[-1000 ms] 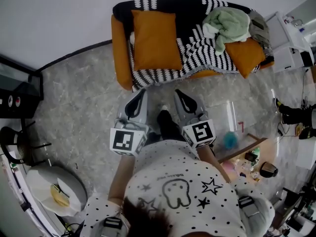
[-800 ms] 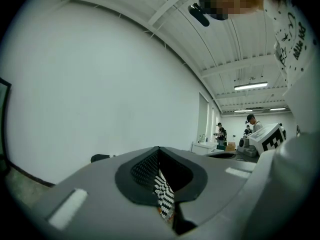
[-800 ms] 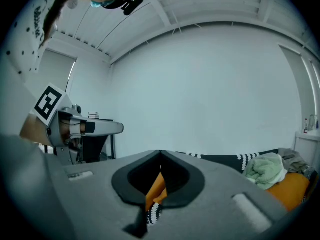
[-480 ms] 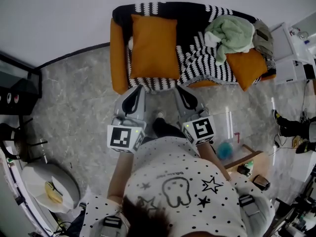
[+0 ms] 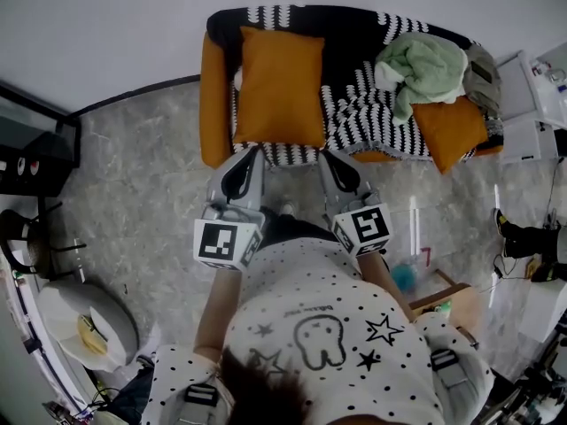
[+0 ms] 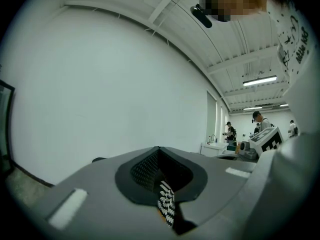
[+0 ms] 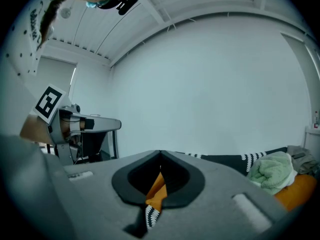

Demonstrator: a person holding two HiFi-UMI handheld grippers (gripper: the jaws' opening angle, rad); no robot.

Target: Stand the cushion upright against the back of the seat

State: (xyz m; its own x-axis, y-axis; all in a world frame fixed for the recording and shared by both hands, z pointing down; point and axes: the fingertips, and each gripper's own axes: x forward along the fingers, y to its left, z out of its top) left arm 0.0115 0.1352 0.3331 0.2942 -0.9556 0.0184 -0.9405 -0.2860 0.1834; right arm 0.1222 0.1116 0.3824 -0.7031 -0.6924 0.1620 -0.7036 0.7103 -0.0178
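Evidently nothing had been grasped yet: the left hand-held gripper [image 5: 251, 155] and the right hand-held gripper [image 5: 327, 158] were held closed and empty just before the front edge of the sofa [image 5: 211, 96], aimed at the orange cushion [image 5: 279, 87], which was seen lying apparently flat on the striped throw [image 5: 354, 113] at the seat's left end

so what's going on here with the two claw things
A person stands facing an orange sofa, holding a claw in each hand. The left claw and right claw are both shut and empty, pointed at the sofa's front edge. The orange cushion looks to lie flat on the seat's left end, on a striped throw, not yet stood against the back.
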